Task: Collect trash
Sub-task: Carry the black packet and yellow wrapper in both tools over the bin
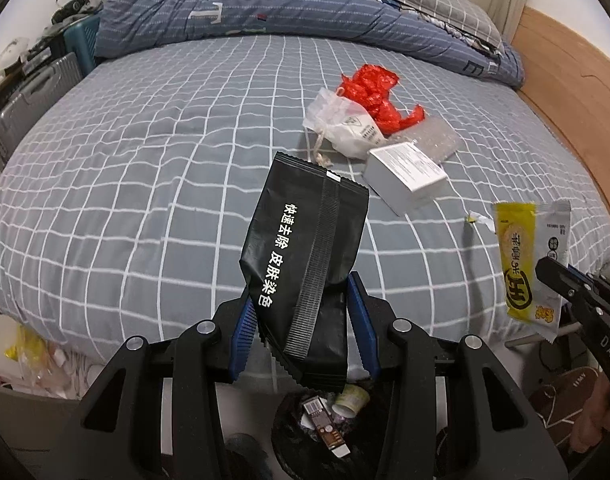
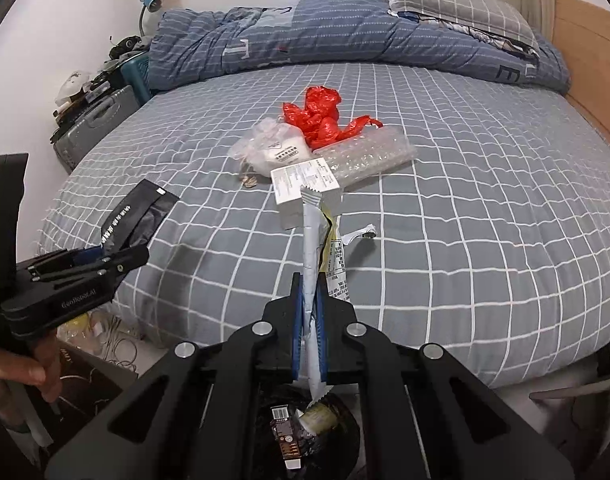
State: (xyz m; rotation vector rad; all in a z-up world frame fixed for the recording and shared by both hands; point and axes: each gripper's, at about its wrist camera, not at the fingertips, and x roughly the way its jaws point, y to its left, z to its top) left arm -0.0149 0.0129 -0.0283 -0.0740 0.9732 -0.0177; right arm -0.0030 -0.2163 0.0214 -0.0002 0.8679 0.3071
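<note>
Two wrappers are clamped, the black pouch (image 1: 305, 248) in the half-open left claw (image 1: 305, 320), the yellow wrapper (image 1: 529, 260) in the tightly closed right claw (image 2: 311, 320), both above the bin (image 1: 325, 420) at 6 o'clock; centre each over it before letting go.

The bin (image 1: 305, 432) below the bed's near edge is largely masked by gripper linkages; the suitcase (image 1: 21, 108) is cropped at the frame's left edge.

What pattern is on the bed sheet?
The sheet is grey with a white grid; clearest in the right wrist view.
</note>
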